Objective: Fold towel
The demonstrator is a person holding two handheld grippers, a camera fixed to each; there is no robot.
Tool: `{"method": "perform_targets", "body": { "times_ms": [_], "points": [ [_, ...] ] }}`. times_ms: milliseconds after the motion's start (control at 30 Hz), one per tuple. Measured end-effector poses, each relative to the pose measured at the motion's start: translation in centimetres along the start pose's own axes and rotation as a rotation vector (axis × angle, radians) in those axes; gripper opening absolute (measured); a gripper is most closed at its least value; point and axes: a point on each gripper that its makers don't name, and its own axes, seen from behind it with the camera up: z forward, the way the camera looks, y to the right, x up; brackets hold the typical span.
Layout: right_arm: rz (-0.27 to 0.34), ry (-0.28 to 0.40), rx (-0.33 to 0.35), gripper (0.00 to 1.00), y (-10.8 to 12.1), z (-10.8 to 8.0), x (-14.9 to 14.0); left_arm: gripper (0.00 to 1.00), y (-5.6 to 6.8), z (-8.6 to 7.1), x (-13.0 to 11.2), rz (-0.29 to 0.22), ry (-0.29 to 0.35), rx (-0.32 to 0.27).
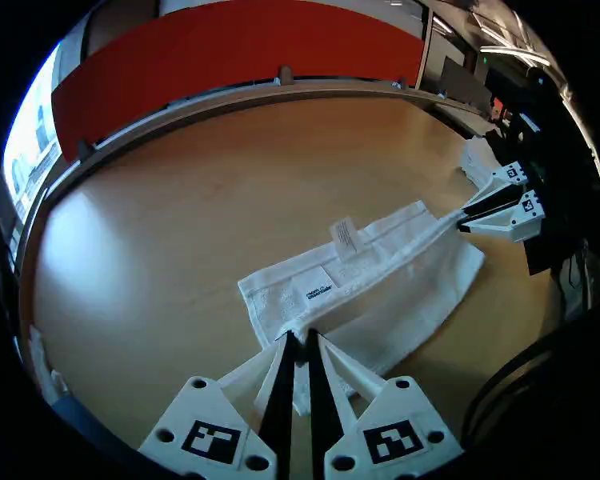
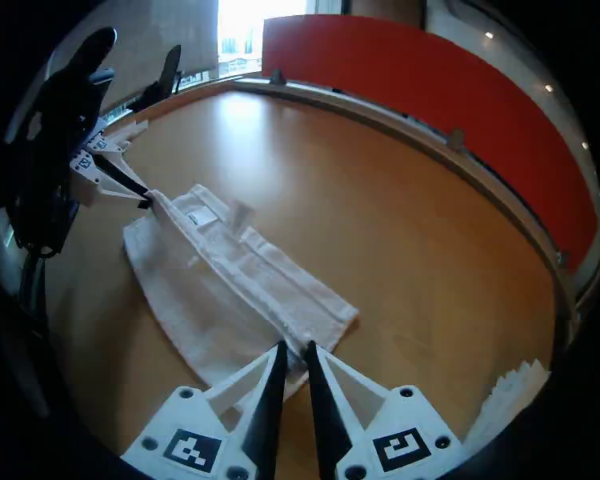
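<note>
My left tongs (image 1: 298, 340) are pinched tight on one end corner of the towel (image 1: 396, 272); right tongs (image 2: 294, 350) clamp the opp. end. The cloth's long axis runs straight from one pair to the other, with the held edge stretched btwn them and the rest lying on the desk (image 1: 180, 208) (looks doubled lengthwise). Neither hand's nearer. Next fold prob. brings end to end.

Pale wooden table (image 1: 220, 192), white towel (image 1: 380, 276) lying long and partly folded on its top, small pile of white cloths (image 2: 518, 390) near one edge, apart from it.
</note>
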Motion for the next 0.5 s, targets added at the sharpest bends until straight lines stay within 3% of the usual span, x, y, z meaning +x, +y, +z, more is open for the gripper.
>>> {"method": "perform_targets", "body": {
  "times_ms": [167, 367, 500],
  "points": [
    [0.01, -0.009, -0.014, 0.26, 0.2, 1.0, -0.4, 0.13, -0.5, 0.9, -0.1, 0.009, -0.003, 0.021],
    [0.023, -0.017, -0.04, 0.42, 1.0, 1.5, -1.0, 0.29, -1.3, 1.5, -0.3, 0.001, -0.003, 0.051],
    [0.024, -0.021, -0.053, 0.56, 1.4, 1.6, -1.2, 0.45, -1.7, 1.6, -0.4, -0.001, -0.007, 0.064]
  ]
}}
